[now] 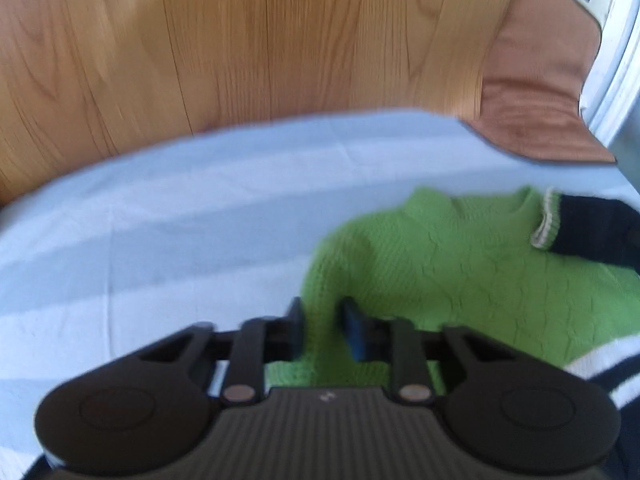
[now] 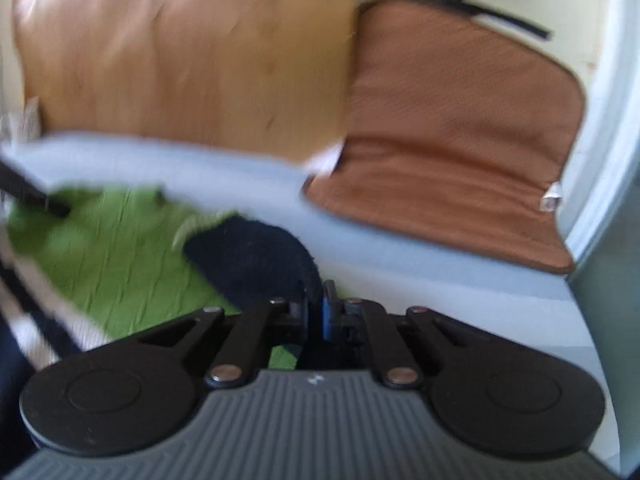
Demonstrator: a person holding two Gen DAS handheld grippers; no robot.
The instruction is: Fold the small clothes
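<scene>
A small green knitted sweater (image 1: 460,272) with a white-edged navy cuff (image 1: 592,236) lies on a pale blue sheet (image 1: 160,220). My left gripper (image 1: 323,320) is shut on a fold of green knit at the sweater's left edge, and the fabric fills the narrow gap between the pads. In the right wrist view the sweater (image 2: 120,248) lies to the left. There my right gripper (image 2: 318,304) is shut on the navy cuff (image 2: 256,256), which runs up out of the jaws. Both views are blurred.
A wooden board (image 1: 240,40) stands behind the sheet. A brown cushion (image 2: 460,140) lies at the sheet's far right corner beside a pale wall. A black bar (image 2: 28,192) crosses the sweater's left end in the right wrist view.
</scene>
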